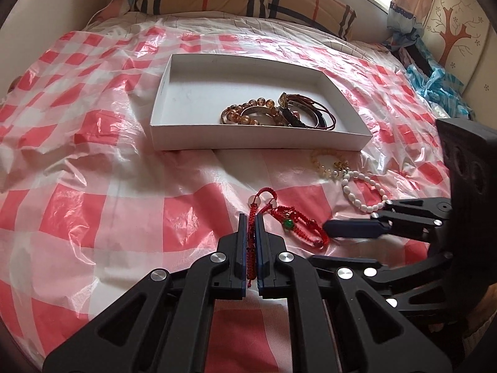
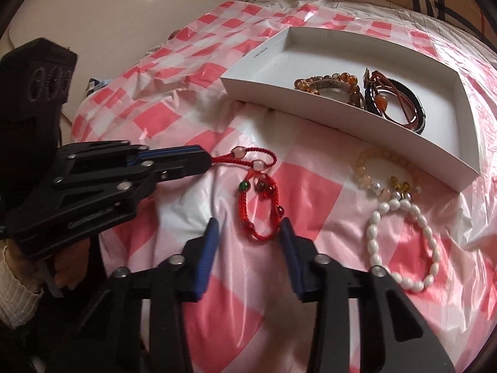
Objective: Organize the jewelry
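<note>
- Left wrist view: the white box (image 1: 261, 105) on the bed's checked plastic sheet (image 1: 93, 205) already holds a heap of bracelets (image 1: 276, 113), bunched in its near right part; the rest of the box is bare.
- Nearer than the box, the left tongs (image 1: 251, 227) are clamped on a red cord bracelet (image 1: 289, 220). Right of that cord lie a white bead bracelet (image 1: 363, 192) and, just off the box's near right corner, a pale yellow one (image 1: 326, 161).
- Right wrist view: the right tongs (image 2: 248, 233) stand apart, straddling the near end of a second red cord loop (image 2: 259, 208) without pressing it.
- By my judgement the sorting is partly done; four pieces remain outside the box.
</note>
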`<control>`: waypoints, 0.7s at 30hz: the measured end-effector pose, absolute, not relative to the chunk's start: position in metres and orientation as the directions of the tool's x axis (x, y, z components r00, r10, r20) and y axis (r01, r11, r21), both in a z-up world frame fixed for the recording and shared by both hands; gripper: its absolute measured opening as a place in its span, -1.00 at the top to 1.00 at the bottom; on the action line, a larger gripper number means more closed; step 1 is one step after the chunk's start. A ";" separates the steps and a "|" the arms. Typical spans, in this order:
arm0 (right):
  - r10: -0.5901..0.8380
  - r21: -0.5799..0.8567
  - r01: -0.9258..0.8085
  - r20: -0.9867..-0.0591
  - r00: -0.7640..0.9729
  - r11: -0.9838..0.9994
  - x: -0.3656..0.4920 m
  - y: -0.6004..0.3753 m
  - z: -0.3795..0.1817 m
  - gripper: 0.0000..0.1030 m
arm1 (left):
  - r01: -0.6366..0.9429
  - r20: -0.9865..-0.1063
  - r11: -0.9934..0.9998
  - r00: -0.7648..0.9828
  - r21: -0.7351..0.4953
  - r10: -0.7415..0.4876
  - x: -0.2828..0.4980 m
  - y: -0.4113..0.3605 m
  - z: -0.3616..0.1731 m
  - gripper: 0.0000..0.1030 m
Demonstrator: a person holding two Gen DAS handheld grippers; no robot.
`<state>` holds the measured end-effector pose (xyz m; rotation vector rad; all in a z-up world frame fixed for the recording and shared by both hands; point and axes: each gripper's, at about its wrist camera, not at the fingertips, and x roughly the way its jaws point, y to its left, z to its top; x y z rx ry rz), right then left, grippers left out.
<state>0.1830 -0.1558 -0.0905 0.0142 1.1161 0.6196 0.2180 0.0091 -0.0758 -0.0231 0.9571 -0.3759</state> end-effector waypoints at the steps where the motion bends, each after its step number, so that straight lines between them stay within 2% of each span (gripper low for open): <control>1: 0.470 0.310 -0.452 -0.830 0.300 0.836 0.180 -0.157 -0.088 0.25 | 0.302 -0.792 0.935 0.518 -0.185 -0.324 0.218 0.010 -0.076 0.91; 3: 0.480 0.324 -0.430 -0.813 0.330 0.843 0.180 -0.163 -0.083 0.13 | 0.299 -0.791 0.936 0.519 -0.186 -0.324 0.217 0.011 -0.075 0.90; 4: 0.493 0.339 -0.421 -0.801 0.340 0.841 0.181 -0.165 -0.081 -0.13 | 0.298 -0.791 0.936 0.519 -0.187 -0.323 0.218 0.011 -0.075 0.90; 5: 0.510 0.359 -0.413 -0.786 0.351 0.837 0.183 -0.168 -0.079 -0.26 | 0.297 -0.792 0.936 0.519 -0.186 -0.322 0.218 0.011 -0.076 0.90; 8: 0.545 0.403 -0.401 -0.760 0.353 0.822 0.193 -0.166 -0.080 -0.32 | 0.297 -0.795 0.938 0.517 -0.180 -0.316 0.219 0.009 -0.076 0.89; 12: 0.471 0.340 -0.397 -0.829 0.302 0.853 0.203 -0.151 -0.101 -0.31 | 0.293 -0.799 0.940 0.516 -0.175 -0.309 0.220 0.009 -0.078 0.88; 13: 0.485 0.352 -0.406 -0.824 0.292 0.843 0.203 -0.151 -0.100 -0.07 | 0.291 -0.800 0.941 0.514 -0.176 -0.308 0.220 0.009 -0.079 0.88; 14: 0.510 0.379 -0.414 -0.815 0.274 0.828 0.201 -0.153 -0.098 0.34 | 0.289 -0.802 0.941 0.512 -0.176 -0.308 0.221 0.009 -0.079 0.88; 16: 0.525 0.399 -0.409 -0.810 0.263 0.821 0.196 -0.158 -0.096 0.59 | 0.289 -0.804 0.941 0.511 -0.174 -0.305 0.221 0.009 -0.080 0.88; 17: 0.522 0.395 -0.410 -0.810 0.266 0.822 0.191 -0.160 -0.093 0.68 | 0.290 -0.804 0.941 0.511 -0.173 -0.305 0.221 0.009 -0.080 0.88; 21: 0.486 0.355 -0.391 -0.815 0.316 0.849 0.173 -0.173 -0.082 0.71 | 0.298 -0.803 0.939 0.510 -0.172 -0.309 0.219 0.009 -0.079 0.84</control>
